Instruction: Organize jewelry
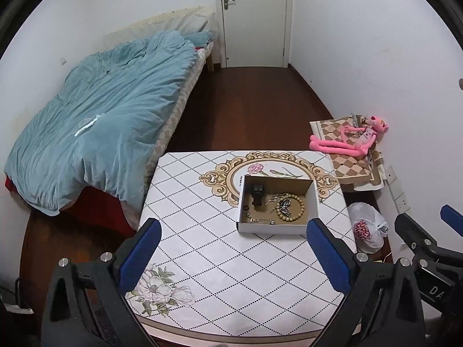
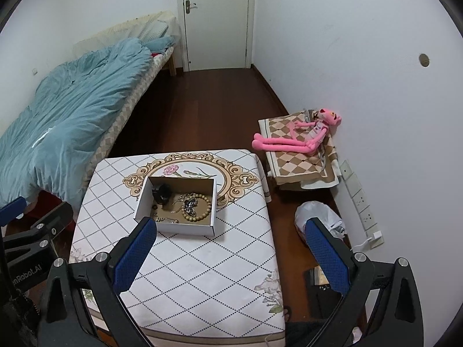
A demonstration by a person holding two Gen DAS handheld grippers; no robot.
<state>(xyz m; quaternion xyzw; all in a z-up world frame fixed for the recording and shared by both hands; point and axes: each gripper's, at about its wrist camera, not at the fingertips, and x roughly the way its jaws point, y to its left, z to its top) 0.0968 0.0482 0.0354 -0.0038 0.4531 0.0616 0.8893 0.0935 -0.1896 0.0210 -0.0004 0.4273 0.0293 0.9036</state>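
A white cardboard box (image 1: 314, 202) with a brown floor sits on the patterned table (image 1: 202, 245); it also shows in the right wrist view (image 2: 214, 202). Inside lie a wooden bead bracelet (image 1: 301, 206), a silver chain (image 1: 273, 199), a black object (image 1: 257, 192) and small pieces near the front wall. The bracelet (image 2: 207, 208) and black object (image 2: 161, 193) show in the right view too. My left gripper (image 1: 234, 231) is open and empty, held above the table in front of the box. My right gripper (image 2: 231, 231) is open and empty, to the right of the left one.
A bed with a blue quilt (image 1: 101, 121) stands left of the table. A pink plush toy (image 1: 353, 140) lies on a checkered stool by the right wall. A white plastic bag (image 1: 367, 227) sits on the wood floor at the right. A closed door (image 1: 254, 17) is at the back.
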